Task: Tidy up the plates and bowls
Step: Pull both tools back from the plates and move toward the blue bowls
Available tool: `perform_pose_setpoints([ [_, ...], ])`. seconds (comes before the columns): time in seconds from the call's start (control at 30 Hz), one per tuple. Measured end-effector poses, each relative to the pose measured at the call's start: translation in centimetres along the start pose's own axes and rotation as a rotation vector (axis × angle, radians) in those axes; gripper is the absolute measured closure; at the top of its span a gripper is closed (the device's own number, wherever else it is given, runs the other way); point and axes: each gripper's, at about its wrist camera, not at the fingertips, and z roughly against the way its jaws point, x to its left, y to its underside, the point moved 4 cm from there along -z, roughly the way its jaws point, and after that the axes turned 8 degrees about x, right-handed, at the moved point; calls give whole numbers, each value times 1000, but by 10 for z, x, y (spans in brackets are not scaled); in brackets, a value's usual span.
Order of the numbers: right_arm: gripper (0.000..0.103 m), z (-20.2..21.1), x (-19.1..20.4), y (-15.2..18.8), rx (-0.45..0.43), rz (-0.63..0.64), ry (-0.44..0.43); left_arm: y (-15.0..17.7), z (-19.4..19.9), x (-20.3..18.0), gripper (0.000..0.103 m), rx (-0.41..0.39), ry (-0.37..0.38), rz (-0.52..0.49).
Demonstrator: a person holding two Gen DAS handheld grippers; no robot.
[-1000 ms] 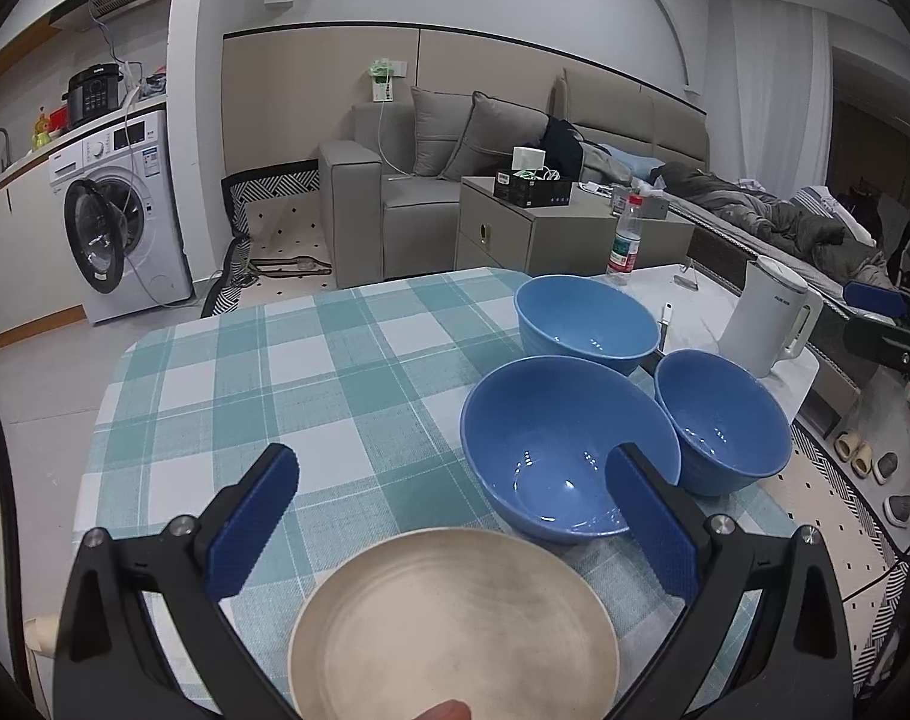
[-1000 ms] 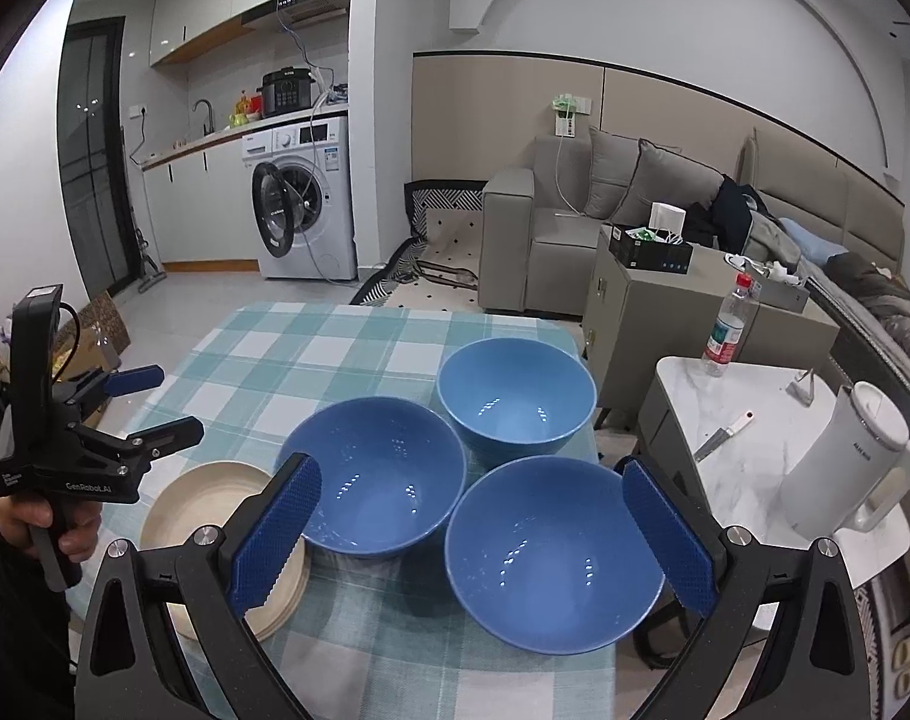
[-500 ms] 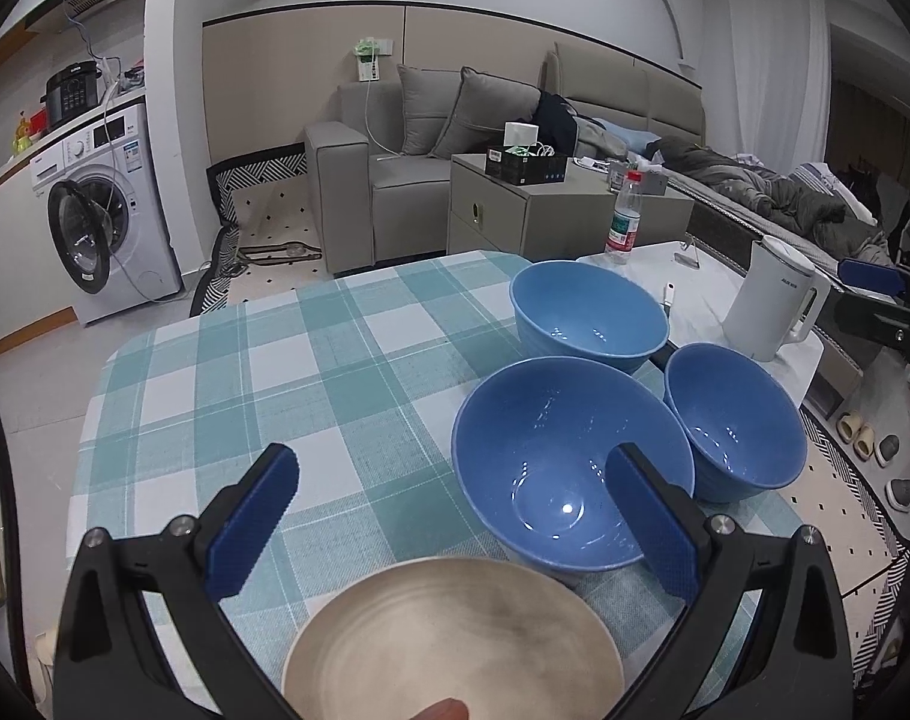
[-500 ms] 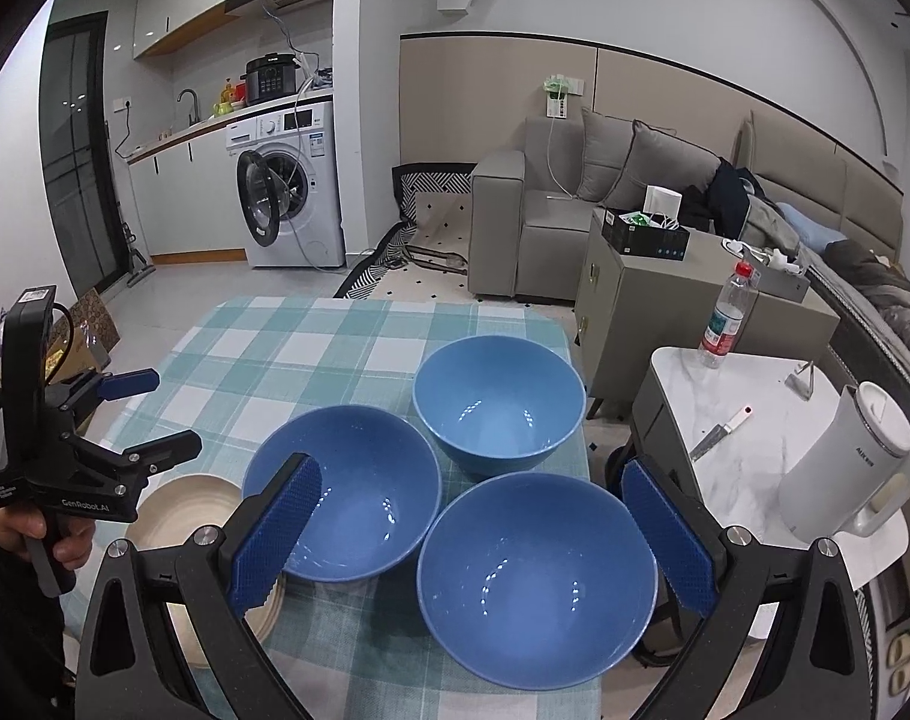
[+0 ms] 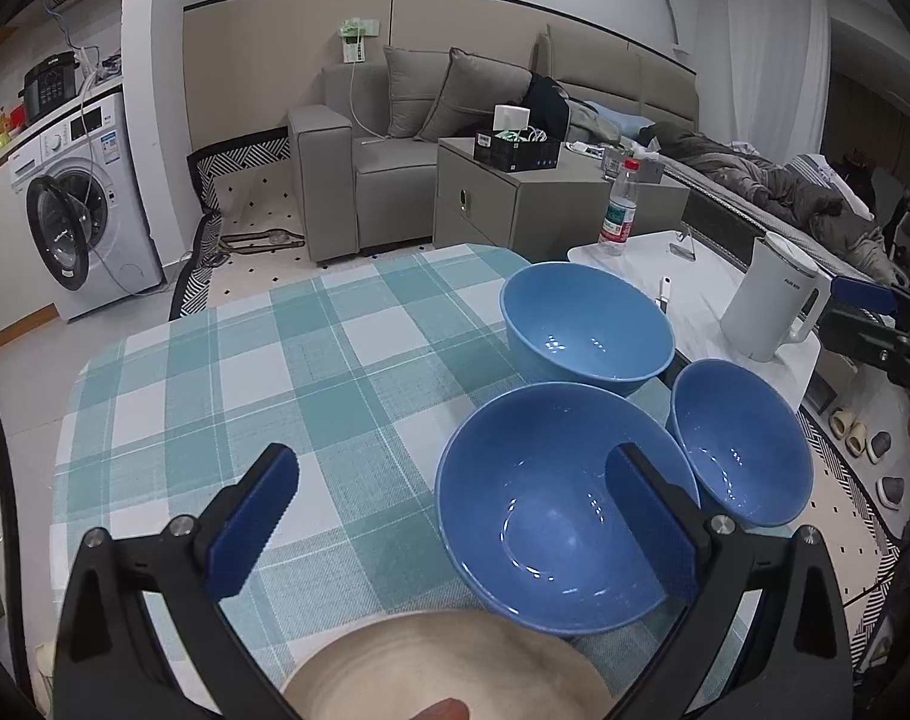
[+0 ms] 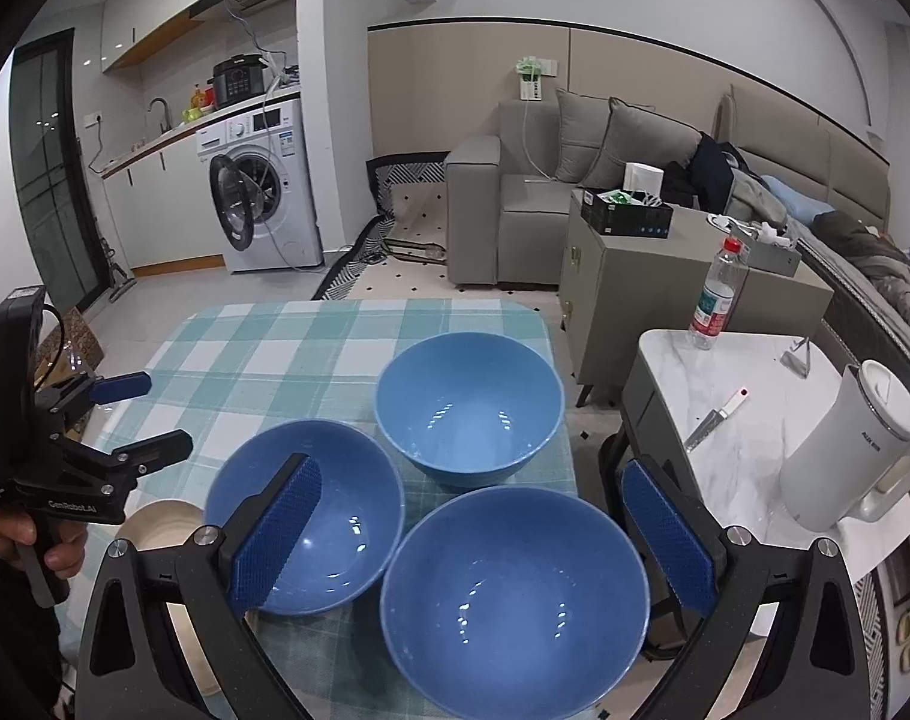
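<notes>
Left claw (image 5: 449,528) hangs spread wide over the checked surface (image 5: 263,384), nothing between its blue pads (image 5: 251,516); near bowl (image 5: 565,504) sits just ahead, its rim partly behind the right-hand pad. Beige plate (image 5: 443,669) lies right under this claw at the frame bottom, touching or just beside the near bowl (edge contact hard to tell). Right claw (image 6: 466,534) is also spread wide and empty, hovering above the front bowl (image 6: 511,597), which sits at the surface's near right corner. Three blue bowls total, all upright and empty, clustered in a triangle: near bowl (image 6: 305,516) on the left, far bowl (image 6: 469,405) behind, front bowl closest to the right camera; they sit just beside each other, rims close or touching. Beige plate (image 6: 161,525) peeks out left of the near bowl in the right view, mostly hidden behind the claw frame. A hand (image 6: 29,540) grips the left claw's handle at the left edge of the right view. Side stuff: white kettle (image 6: 856,450) on a marble side table (image 6: 748,420), water bottle (image 6: 715,294) at that table's far edge, washing machine (image 6: 263,192) and grey sofa (image 6: 550,198) in the background.
</notes>
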Motion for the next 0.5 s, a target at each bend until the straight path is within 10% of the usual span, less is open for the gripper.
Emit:
perform_pose_setpoints([
  [0.5,1,-46,-35,-12,57,-64,5,-31,-34,-4,0,32,45,-9],
])
